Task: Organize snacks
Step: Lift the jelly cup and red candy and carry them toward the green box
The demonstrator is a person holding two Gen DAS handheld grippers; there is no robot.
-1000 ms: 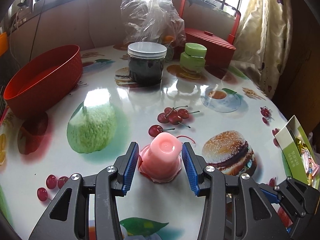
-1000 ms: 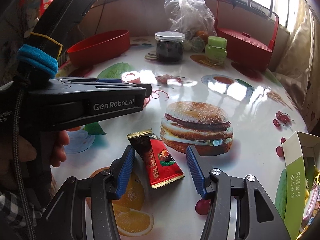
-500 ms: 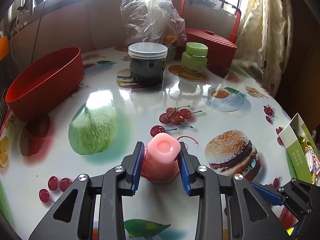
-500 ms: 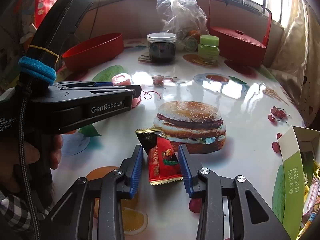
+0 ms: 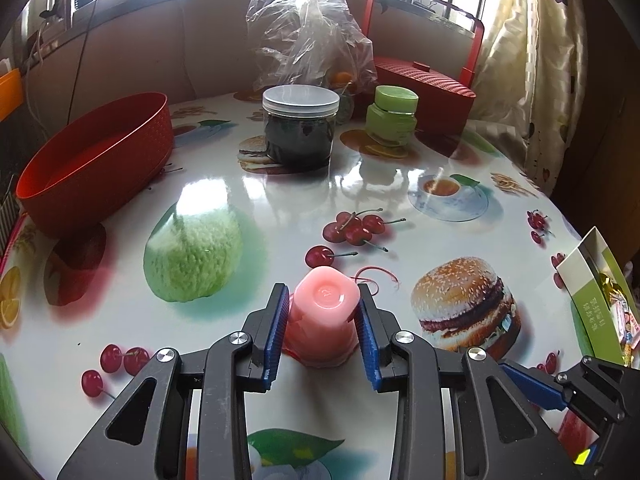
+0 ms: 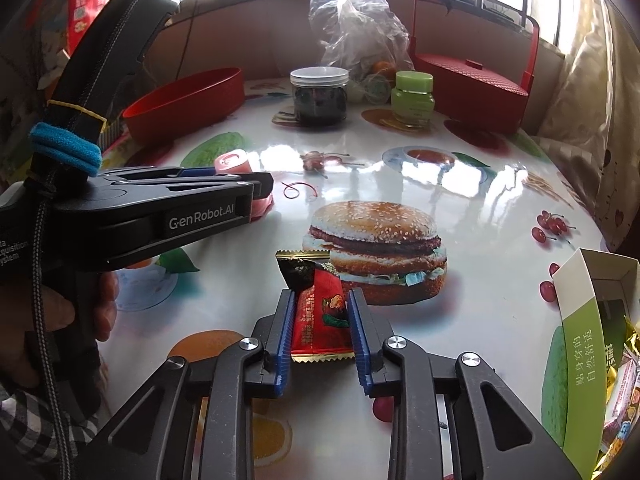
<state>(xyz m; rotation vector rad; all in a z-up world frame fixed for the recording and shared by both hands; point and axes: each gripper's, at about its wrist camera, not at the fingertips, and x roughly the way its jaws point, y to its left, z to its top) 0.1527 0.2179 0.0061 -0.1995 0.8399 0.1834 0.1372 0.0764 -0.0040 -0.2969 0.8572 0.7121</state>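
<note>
My left gripper (image 5: 322, 316) is shut on a pink jelly cup (image 5: 324, 316) that stands upside down on the printed tablecloth. The cup also shows in the right wrist view (image 6: 234, 164), behind the left gripper's body (image 6: 160, 216). My right gripper (image 6: 320, 322) is shut on a red and black snack packet (image 6: 318, 308) lying on the table in front of the printed burger. A red oval basket (image 5: 92, 160) sits at the far left.
A green and white box (image 6: 580, 344) of wrapped sweets stands open at the right edge. A dark jar (image 5: 300, 128), a green jar (image 5: 392, 118), a plastic bag (image 5: 308, 36) and a red handled case (image 5: 424, 80) stand at the back.
Both grippers have closed from wide open onto their items: the left onto the pink jelly cup, the right onto the red snack packet.
</note>
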